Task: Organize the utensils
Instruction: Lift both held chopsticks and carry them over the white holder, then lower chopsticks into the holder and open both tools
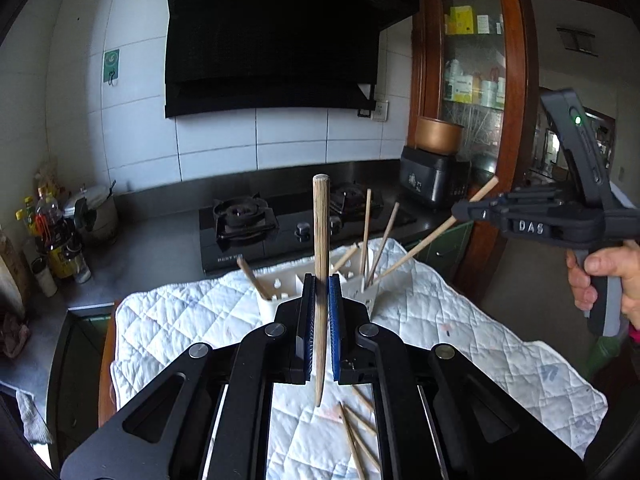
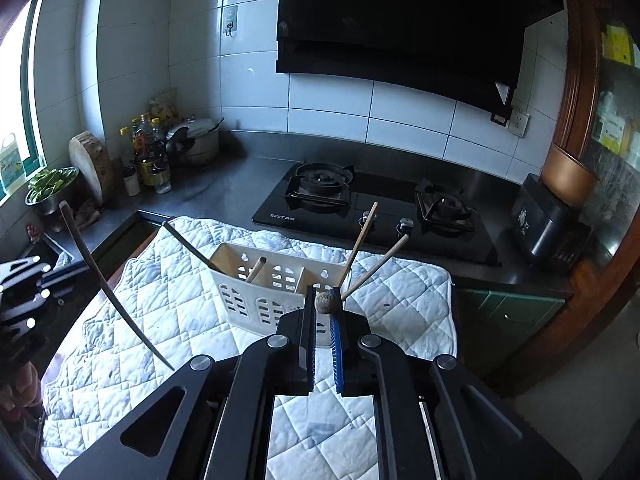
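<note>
Above quilted cloth [image 1: 440, 320]: left tongs [image 1: 320, 292] and right tongs [image 2: 324, 304] each clamp one chopstick [image 1: 320, 240]

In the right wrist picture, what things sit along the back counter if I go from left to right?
Bowl of greens → round wooden board → bottles → metal pot → left burner → right burner → black appliance.
</note>
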Available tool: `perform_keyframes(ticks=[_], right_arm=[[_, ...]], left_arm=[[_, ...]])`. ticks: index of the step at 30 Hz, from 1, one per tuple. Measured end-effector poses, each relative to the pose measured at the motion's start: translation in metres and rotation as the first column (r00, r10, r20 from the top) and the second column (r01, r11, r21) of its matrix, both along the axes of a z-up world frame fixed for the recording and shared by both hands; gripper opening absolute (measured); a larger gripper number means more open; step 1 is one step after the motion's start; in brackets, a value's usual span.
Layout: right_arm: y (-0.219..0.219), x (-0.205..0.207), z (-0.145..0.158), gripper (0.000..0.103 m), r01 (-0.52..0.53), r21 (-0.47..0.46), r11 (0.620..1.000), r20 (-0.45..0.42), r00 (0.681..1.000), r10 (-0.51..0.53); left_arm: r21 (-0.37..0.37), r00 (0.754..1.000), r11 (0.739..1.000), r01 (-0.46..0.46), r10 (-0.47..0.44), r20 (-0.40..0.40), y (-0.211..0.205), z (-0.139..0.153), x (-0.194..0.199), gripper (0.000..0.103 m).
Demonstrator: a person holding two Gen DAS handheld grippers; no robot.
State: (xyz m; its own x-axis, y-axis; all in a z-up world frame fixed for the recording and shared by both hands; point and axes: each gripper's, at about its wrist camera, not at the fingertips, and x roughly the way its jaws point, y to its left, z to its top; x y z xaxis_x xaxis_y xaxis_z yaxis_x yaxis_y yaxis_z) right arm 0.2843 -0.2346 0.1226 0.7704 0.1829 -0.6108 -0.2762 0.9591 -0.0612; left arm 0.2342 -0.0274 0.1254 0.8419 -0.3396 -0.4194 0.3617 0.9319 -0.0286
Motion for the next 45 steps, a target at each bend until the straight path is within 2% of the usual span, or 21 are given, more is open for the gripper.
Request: perform_keyframes(ticks=[4, 8, 11, 15, 26, 35, 39, 42, 43, 45], right_arm=[[0.005, 0.021, 0.001, 0.007, 0.002, -0.021, 1.000, -0.026, 1.000, -0.003], [0.006, 0.039, 0.000, 0.007, -0.001, -0.026, 1.000, -0.052, 0.999, -0.001], [0.006, 0.050, -0.004, 0.007, -0.004, -0.030, 1.000, -0.070, 0.998, 0.002], [0.007, 0.060, -0.014, 0.007, -0.013, -0.032, 0.999, -0.106, 0.994, 0.010], [0.017, 0.078, -0.033, 0.007, -0.035, -0.056, 0.998, -0.163, 0.986, 0.025], [0.018, 0.081, -0.038, 0.008, -0.038, -0.039, 0.998, -0.158, 0.987, 0.031], [0.015, 0.071, -0.029, 0.018, -0.028, -0.037, 0.999, -0.117, 0.993, 0.024], [0.011, 0.056, -0.021, 0.022, -0.012, -0.027, 1.000, -0.071, 0.997, 0.010], [0.008, 0.048, -0.019, 0.028, -0.009, -0.019, 1.000, -0.055, 0.998, 0.008], [0.005, 0.031, -0.016, 0.034, -0.004, -0.007, 1.000, -0.020, 1.000, 0.004]], left_arm=[[-0.012, 0.997, 1.000, -0.026, 0.027, 0.073, -0.006, 0.029, 0.022, 0.005], [-0.041, 0.992, 0.997, -0.068, 0.072, 0.107, -0.012, 0.047, 0.049, 0.005], [-0.044, 0.985, 0.993, -0.105, 0.110, 0.131, -0.018, 0.050, 0.067, 0.005], [-0.055, 0.982, 0.989, -0.139, 0.144, 0.124, -0.022, 0.042, 0.091, 0.005], [-0.090, 0.986, 0.983, -0.160, 0.156, -0.057, -0.004, -0.007, 0.143, 0.006], [-0.079, 0.984, 0.983, -0.163, 0.157, -0.079, -0.003, -0.017, 0.143, 0.008], [-0.079, 0.987, 0.985, -0.156, 0.152, -0.055, -0.003, -0.010, 0.130, 0.009], [-0.083, 0.988, 0.985, -0.154, 0.151, -0.035, -0.001, -0.003, 0.115, 0.009], [-0.083, 0.988, 0.985, -0.151, 0.149, -0.028, -0.001, -0.001, 0.108, 0.009], [-0.083, 0.989, 0.985, -0.151, 0.150, -0.015, 0.001, 0.002, 0.093, 0.011]])
